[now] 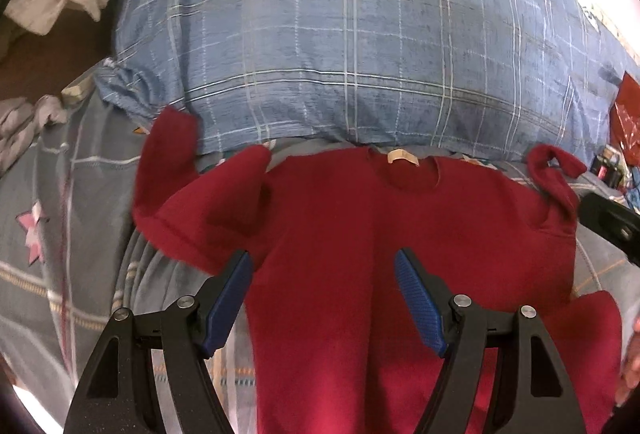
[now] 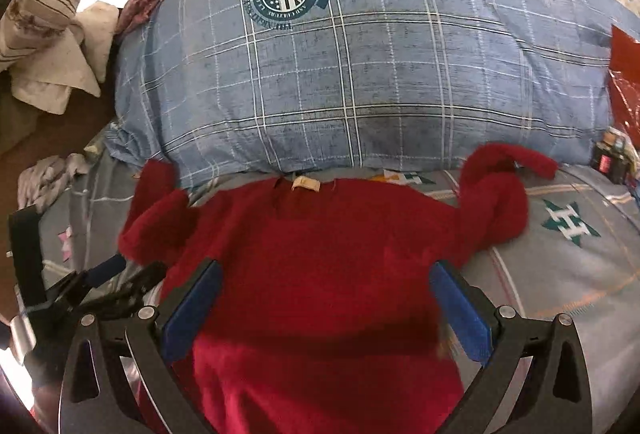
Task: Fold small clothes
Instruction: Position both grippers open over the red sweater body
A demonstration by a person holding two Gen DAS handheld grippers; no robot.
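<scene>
A small red sweater [image 1: 360,234] [image 2: 312,274] lies flat on the bed, its collar and cream label [image 1: 402,156] [image 2: 306,184] toward the pillow. One sleeve [image 1: 168,169] bends up at the left, and the other sleeve [image 2: 496,193] lies curled at the right. My left gripper [image 1: 322,254] hovers open over the sweater's left half, with nothing pinched between its blue pads. My right gripper [image 2: 327,266] is open above the sweater's middle. The left gripper [image 2: 108,274] also shows at the left in the right wrist view, and the right gripper [image 1: 612,230] shows at the right edge of the left wrist view.
A big blue plaid pillow [image 1: 340,53] [image 2: 360,73] lies just behind the collar. The grey patterned bedsheet [image 2: 560,274] spreads under the sweater. Crumpled pale cloths [image 2: 52,45] sit at the far left. At the right are a red plastic bag [image 2: 624,81] and a small dark box [image 2: 608,163].
</scene>
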